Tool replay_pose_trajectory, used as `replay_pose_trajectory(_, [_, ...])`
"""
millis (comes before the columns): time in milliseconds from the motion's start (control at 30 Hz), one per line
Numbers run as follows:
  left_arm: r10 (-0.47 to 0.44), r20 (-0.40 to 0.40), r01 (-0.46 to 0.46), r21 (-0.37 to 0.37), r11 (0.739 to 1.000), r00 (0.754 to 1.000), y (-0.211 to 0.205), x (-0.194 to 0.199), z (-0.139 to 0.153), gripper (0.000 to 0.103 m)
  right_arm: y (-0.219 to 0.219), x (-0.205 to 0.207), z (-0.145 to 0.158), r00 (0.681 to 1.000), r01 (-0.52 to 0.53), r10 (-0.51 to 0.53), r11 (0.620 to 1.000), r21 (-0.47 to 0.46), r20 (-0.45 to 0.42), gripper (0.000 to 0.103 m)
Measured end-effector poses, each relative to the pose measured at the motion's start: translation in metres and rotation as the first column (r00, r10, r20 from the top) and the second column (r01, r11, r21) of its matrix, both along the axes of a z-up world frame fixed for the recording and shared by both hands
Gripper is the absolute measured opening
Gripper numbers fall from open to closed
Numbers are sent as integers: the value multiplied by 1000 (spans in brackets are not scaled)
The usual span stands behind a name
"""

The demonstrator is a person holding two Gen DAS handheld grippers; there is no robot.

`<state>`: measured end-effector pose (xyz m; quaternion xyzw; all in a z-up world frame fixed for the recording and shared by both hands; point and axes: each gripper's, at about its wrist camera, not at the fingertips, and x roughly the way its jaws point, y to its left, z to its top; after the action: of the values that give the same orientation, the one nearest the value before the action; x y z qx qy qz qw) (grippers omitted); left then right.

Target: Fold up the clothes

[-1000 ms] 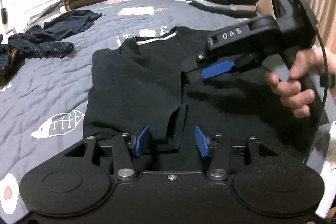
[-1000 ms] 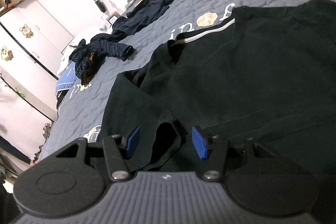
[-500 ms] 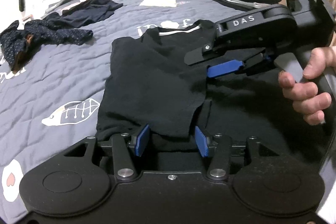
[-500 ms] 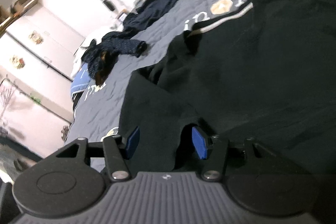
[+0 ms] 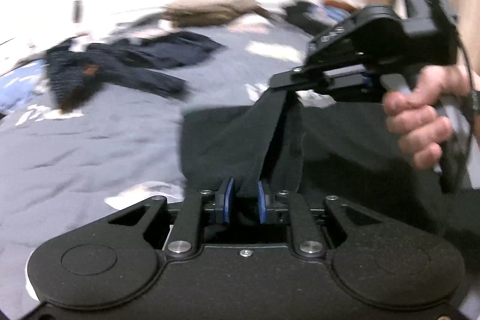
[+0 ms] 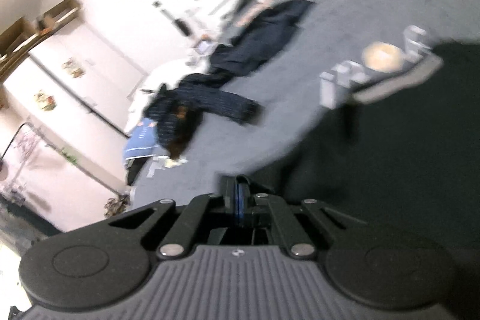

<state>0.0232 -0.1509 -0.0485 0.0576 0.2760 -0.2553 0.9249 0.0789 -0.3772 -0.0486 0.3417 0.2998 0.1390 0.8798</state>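
A black t-shirt [image 5: 354, 140] lies on the grey quilted bed [image 5: 90, 146]. My left gripper [image 5: 243, 201] is shut on the shirt's near fabric, a dark fold bunched between its blue pads. My right gripper [image 5: 288, 81], held by a hand [image 5: 426, 122], is shut on a strip of the same shirt and lifts it into a taut black band above the bed. In the right wrist view my right gripper [image 6: 238, 201] has its blue pads pressed together on a thin black edge, and the shirt [image 6: 405, 146] with its pale collar stripe spreads to the right. Both views are blurred.
Dark navy clothes [image 5: 120, 71] lie crumpled at the bed's far left. A tan folded pile [image 5: 210, 12] and a dark stack [image 5: 303, 17] sit near the headboard. White cupboards [image 6: 69, 74] stand beyond the bed's left side.
Both grippers have gone from open to shut on the shirt's left side. The right gripper has lifted its piece up, pulling the fabric taut; both cameras have swung.
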Motion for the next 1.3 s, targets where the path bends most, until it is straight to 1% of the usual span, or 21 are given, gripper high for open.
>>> replay_pose_trajectory(67, [76, 34, -75, -30, 997, 997, 14, 6, 8, 15, 19, 16, 17, 998, -46, 47, 999, -12, 40, 1])
replay_pose_trajectory(100, [100, 42, -99, -45, 994, 994, 19, 8, 11, 12, 29, 23, 25, 996, -73, 74, 997, -23, 58, 1])
replay_pose_trajectory(167, [108, 34, -106, -65, 992, 994, 24, 11, 13, 10, 39, 31, 31, 992, -106, 109, 993, -46, 63, 0])
replay_pose_trajectory(267, [34, -21, -35, -58, 998, 999, 14, 13, 5, 10, 38, 35, 26, 992, -119, 122, 990, -78, 36, 0])
replay_pose_trajectory(333, [-43, -79, 39, -52, 998, 996, 3, 13, -4, 10, 26, 32, 12, 995, -97, 95, 989, -109, -17, 0])
replay_pose_trajectory(400, [-117, -141, 111, -49, 993, 983, -7, 13, -14, 10, 10, 29, -5, 995, -66, 56, 987, -146, -78, 0])
replay_pose_trajectory(500, [-191, -214, 188, -36, 981, 958, -17, 11, -22, 11, -4, 28, -26, 989, -51, 24, 982, -181, -147, 1])
replay_pose_trajectory(567, [-221, -220, 218, -39, 975, 950, -16, 9, -22, 13, -13, 28, -39, 982, -47, 8, 978, -203, -189, 1])
replay_pose_trajectory(600, [-231, -218, 225, -52, 973, 948, -13, 8, -20, 15, -17, 28, -45, 978, -45, -1, 976, -213, -210, 1])
replay_pose_trajectory(667, [-233, -204, 216, -103, 971, 951, -3, 8, -14, 17, -25, 29, -58, 968, -42, -19, 971, -235, -251, 4])
replay_pose_trajectory(700, [-219, -196, 199, -116, 973, 956, 2, 10, -11, 23, -28, 26, -59, 967, -37, -26, 971, -238, -253, 6])
replay_pose_trajectory(733, [-204, -185, 186, -112, 976, 961, 4, 12, -10, 28, -27, 20, -53, 971, -31, -30, 968, -248, -237, 9])
replay_pose_trajectory(767, [-191, -173, 178, -91, 980, 966, 4, 13, -10, 28, -26, 14, -47, 976, -26, -34, 963, -268, -217, 10])
replay_pose_trajectory(833, [-179, -149, 178, -19, 984, 973, -2, 13, -12, 28, -24, 4, -35, 984, -22, -31, 956, -294, -176, 12])
replay_pose_trajectory(900, [-193, -139, 198, 22, 980, 971, -9, 9, -16, 28, -22, 1, -29, 987, -38, -7, 959, -281, -159, 16])
replay_pose_trajectory(967, [-207, -133, 216, 56, 975, 969, -16, 6, -20, 28, -14, 3, -28, 986, -67, 20, 957, -281, -166, 22])
replay_pose_trajectory(1033, [-204, -159, 212, 36, 977, 966, -20, 8, -24, 31, -9, 7, -32, 981, -85, 27, 949, -302, -193, 26])
replay_pose_trajectory(1100, [-182, -178, 187, 12, 982, 967, -24, 12, -26, 34, -6, 12, -40, 975, -89, 22, 952, -294, -223, 26])
replay_pose_trajectory(1167, [-175, -186, 179, 3, 984, 967, -29, 14, -30, 42, -6, 16, -48, 971, -83, 16, 959, -272, -238, 27])
replay_pose_trajectory(1200, [-176, -189, 179, 1, 984, 966, -32, 15, -31, 47, -7, 17, -50, 970, -75, 11, 963, -258, -241, 27])
replay_pose_trajectory(1300, [-155, -187, 163, 28, 986, 970, -42, 16, -36, 49, -9, 18, -56, 970, -61, 2, 969, -238, -244, 27])
